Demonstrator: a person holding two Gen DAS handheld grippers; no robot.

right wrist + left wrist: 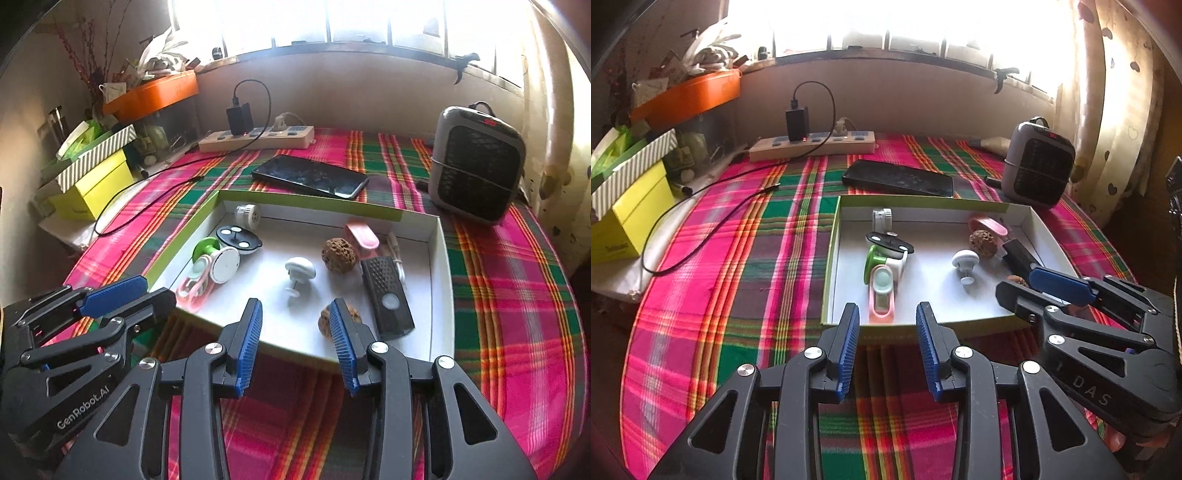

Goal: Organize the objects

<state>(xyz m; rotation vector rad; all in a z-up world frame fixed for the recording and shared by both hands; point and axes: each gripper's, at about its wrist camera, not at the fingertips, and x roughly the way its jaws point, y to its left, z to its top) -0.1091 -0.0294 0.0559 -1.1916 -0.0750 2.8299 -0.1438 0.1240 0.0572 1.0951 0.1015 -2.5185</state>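
Observation:
A shallow white box with a green rim (830,258) (439,280) lies on the plaid cloth. It holds a white knob (964,263) (300,269), a walnut (983,240) (339,255), a second walnut (324,320), a black remote (388,295), a pink clip (882,295) (194,291) and a green disc (871,264). My left gripper (887,314) hovers open over the box's near edge with nothing between its fingers. My right gripper (295,310) is open too, empty, above the near right part of the box. Each gripper shows at the edge of the other's view.
Behind the box lie a black phone (897,179) (310,176) and a power strip with a charger (812,142). A grey heater (476,162) stands at the back right. Stacked boxes (631,206) and a black cable (701,229) are on the left.

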